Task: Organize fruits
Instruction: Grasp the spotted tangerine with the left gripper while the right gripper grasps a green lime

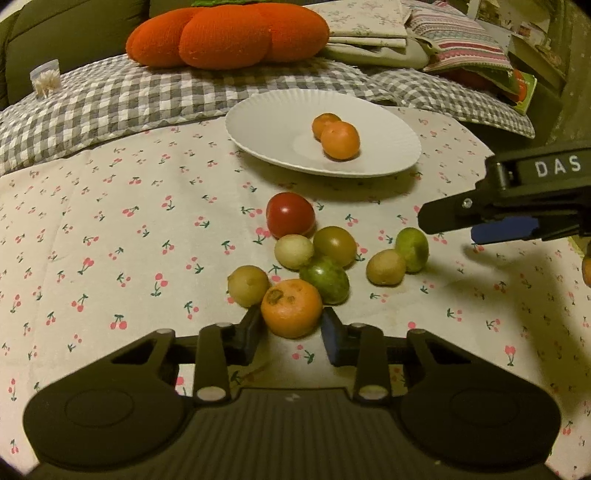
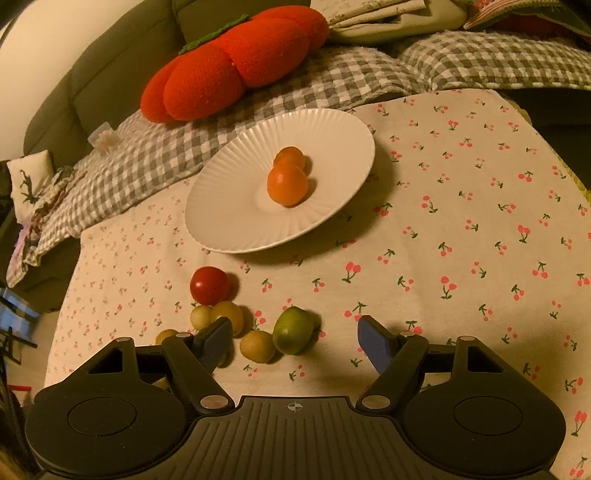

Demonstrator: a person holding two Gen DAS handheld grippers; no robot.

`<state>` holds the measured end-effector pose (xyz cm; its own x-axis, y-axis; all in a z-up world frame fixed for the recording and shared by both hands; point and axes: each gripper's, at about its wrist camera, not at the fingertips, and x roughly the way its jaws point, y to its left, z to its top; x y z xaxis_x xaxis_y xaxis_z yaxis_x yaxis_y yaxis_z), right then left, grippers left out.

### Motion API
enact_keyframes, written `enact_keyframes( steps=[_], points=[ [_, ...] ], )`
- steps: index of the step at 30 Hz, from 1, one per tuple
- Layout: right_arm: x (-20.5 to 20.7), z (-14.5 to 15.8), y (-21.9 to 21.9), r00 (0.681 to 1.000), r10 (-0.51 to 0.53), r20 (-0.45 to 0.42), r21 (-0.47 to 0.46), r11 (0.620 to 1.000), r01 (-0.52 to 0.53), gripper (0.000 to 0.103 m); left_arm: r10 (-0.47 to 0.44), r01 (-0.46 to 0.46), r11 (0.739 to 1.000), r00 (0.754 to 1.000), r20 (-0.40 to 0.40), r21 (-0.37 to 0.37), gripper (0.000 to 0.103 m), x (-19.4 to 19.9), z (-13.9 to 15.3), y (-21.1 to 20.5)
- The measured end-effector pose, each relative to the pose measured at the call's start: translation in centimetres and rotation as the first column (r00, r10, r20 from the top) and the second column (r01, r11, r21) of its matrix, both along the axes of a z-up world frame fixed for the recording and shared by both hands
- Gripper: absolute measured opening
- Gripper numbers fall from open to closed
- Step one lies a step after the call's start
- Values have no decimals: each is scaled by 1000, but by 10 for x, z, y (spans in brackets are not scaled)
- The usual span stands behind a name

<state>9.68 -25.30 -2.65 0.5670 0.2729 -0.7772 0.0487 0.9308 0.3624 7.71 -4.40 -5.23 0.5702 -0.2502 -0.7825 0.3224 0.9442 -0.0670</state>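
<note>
The left gripper (image 1: 291, 332) pinches a blemished mandarin (image 1: 291, 308) at the near end of the fruit cluster on the cherry-print tablecloth (image 1: 110, 221). The right gripper (image 2: 295, 341) hangs spread and empty above the green fruit (image 2: 294, 329). Two mandarins (image 2: 287, 183) sit mid-plate (image 2: 229, 221), toward the cloth's far edge.

Take the cherry-print tablecloth (image 1: 110, 229) as your landmark. Along its far edge you see a grey checked blanket (image 1: 122, 96). On that blanket rests an orange pumpkin-shaped cushion (image 1: 225, 35). Right of the cushion, folded floral linens (image 1: 365, 26) and a striped cloth (image 1: 461, 40) are piled.
</note>
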Motion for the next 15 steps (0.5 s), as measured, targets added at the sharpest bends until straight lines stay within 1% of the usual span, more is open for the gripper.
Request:
enact_keyframes(
  steps=[5, 10, 12, 14, 15],
  points=[
    [3, -2, -3, 1000, -12, -3, -1, 1000, 12, 75, 7, -7, 1000, 1000, -5, -18, 33, -4, 5, 2],
    [5, -5, -1, 1000, -12, -3, -4, 1000, 12, 74, 19, -19, 1000, 1000, -2, -10, 33, -8, 9, 4],
    [6, -7, 1, 1000, -8, -5, -2, 1000, 8, 70, 24, -24, 1000, 1000, -3, -7, 33, -9, 10, 5],
    [7, -10, 3, 1000, -5, -15, 3, 1000, 5, 68, 28, -28, 1000, 1000, -3, -10, 33, -10, 11, 6],
    [8, -12, 4, 1000, -4, -21, 5, 1000, 4, 65, 30, -30, 1000, 1000, -3, -10, 33, -10, 11, 7]
  ],
)
